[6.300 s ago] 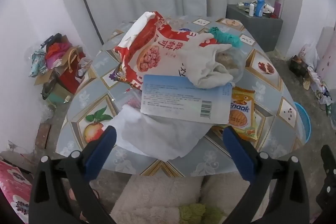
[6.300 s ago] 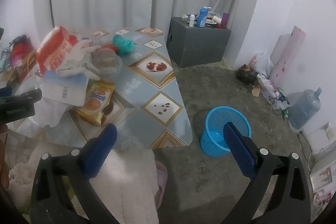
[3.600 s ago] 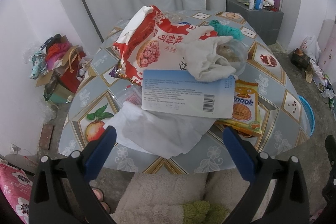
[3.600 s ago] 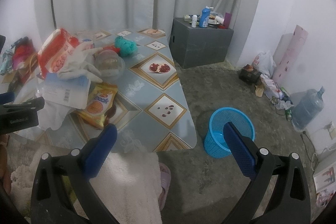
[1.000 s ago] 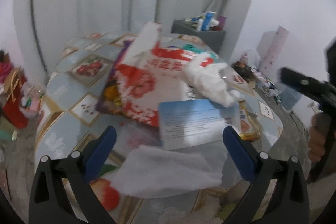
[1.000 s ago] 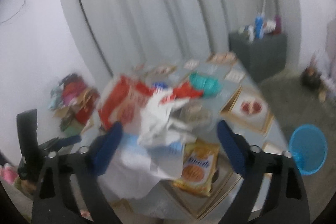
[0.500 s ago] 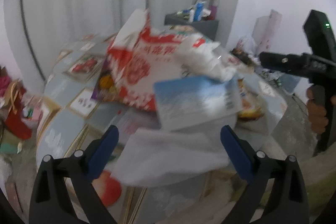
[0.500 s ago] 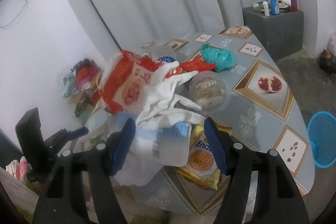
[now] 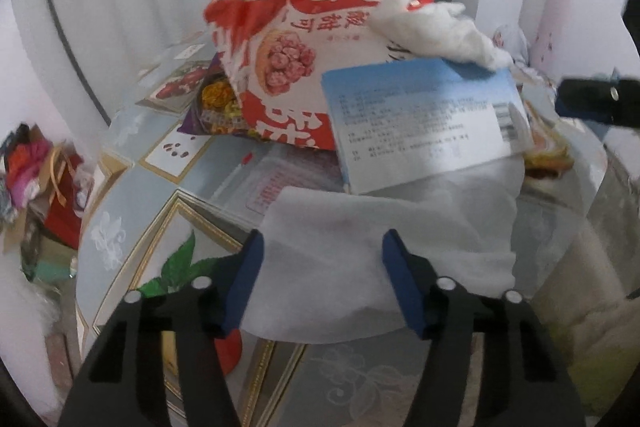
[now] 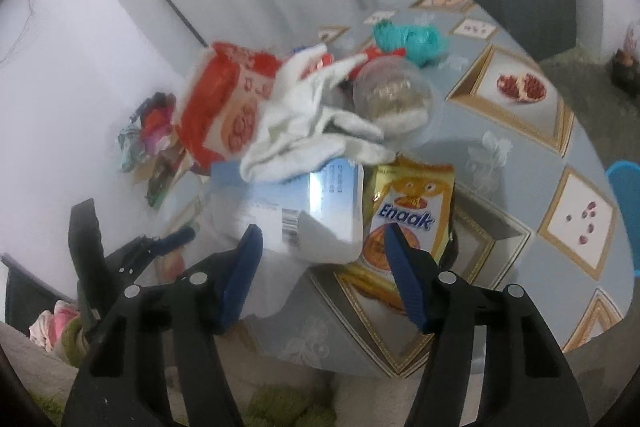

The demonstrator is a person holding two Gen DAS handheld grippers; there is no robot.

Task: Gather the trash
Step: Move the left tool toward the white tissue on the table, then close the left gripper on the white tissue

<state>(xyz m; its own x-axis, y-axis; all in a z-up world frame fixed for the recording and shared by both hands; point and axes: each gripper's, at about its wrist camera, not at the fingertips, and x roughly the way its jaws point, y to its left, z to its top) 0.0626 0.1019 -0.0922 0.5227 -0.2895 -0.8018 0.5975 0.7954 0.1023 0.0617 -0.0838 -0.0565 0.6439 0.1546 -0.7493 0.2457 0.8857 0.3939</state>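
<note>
A heap of trash lies on the surface: a thin white sheet (image 9: 384,227) droops over the near edge, a pale blue printed card (image 9: 420,123) lies tilted on it, and a red snack bag (image 9: 280,39) stands crumpled behind. A white rag (image 10: 312,115) sprawls over the card's far end, beside a yellow wrapper (image 10: 408,211), a clear tub (image 10: 394,95) and a teal wad (image 10: 408,37).

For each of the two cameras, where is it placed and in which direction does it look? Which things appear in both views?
Left wrist view: sits on the left tool, looks down over the white tissue sheet at the table edge; its two blue fingers frame the sheet, pads not pressing; right tool's tip at right.
Right wrist view: sits on the right tool, looks down at the blue packet and Enaak wrapper; left tool shows at left.
Shared: blue packet, red snack bag, white cloth, table.
</note>
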